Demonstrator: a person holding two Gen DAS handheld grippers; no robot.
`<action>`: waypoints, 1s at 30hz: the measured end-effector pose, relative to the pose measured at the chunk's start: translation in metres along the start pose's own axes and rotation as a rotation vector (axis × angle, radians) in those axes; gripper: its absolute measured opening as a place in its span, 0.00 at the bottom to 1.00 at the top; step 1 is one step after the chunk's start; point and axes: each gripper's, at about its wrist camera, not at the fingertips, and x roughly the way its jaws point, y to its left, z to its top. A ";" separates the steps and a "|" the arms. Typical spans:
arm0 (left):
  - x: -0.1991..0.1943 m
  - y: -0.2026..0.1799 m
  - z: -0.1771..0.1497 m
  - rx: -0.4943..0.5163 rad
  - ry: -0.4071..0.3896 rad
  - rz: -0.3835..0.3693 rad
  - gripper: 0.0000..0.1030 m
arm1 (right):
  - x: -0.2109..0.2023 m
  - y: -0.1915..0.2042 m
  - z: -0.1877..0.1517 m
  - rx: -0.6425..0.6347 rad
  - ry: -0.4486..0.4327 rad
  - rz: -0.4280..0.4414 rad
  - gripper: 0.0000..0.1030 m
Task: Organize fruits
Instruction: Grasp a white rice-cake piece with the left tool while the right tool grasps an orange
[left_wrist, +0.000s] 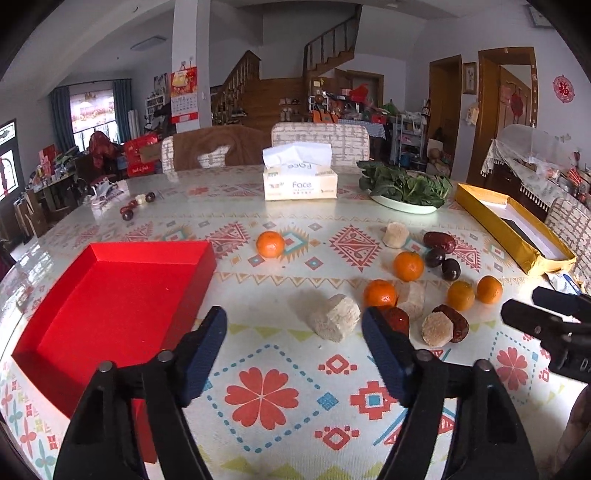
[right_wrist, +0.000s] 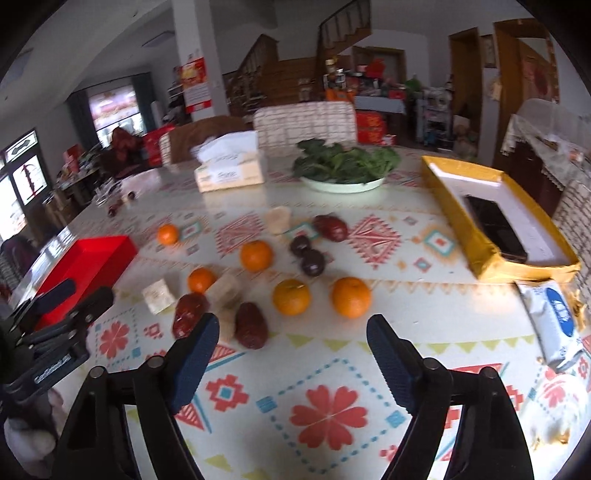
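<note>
While your left gripper (left_wrist: 293, 328) gapes empty, pale block (left_wrist: 334, 322) sits centre frame, red tray (left_wrist: 110, 295) left; right gripper (right_wrist: 291, 336) gapes too, oranges (right_wrist: 321, 295) just above.

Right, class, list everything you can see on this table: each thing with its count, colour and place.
mandarins: five, orange, mid-table, one apart toward the left
red dates: three, dark red, among the mandarins
dark round fruits: two, near-black, touching, mid-table
beige blocks: four, pale tan, scattered
red tray: one, left side
yellow box: one, right side, dark item inside
tissue box: one, cream, far centre
plate of greens: one, white, far side
left gripper: open
right gripper: open
</note>
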 end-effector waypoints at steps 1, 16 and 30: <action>0.002 0.000 0.000 0.001 0.006 -0.006 0.70 | 0.002 0.002 -0.001 -0.008 0.006 0.012 0.78; 0.028 0.013 0.001 -0.035 0.098 -0.070 0.45 | 0.030 0.028 -0.004 -0.097 0.087 0.120 0.76; 0.043 0.028 0.009 -0.094 0.154 -0.126 0.45 | 0.059 0.024 0.002 -0.073 0.163 0.131 0.49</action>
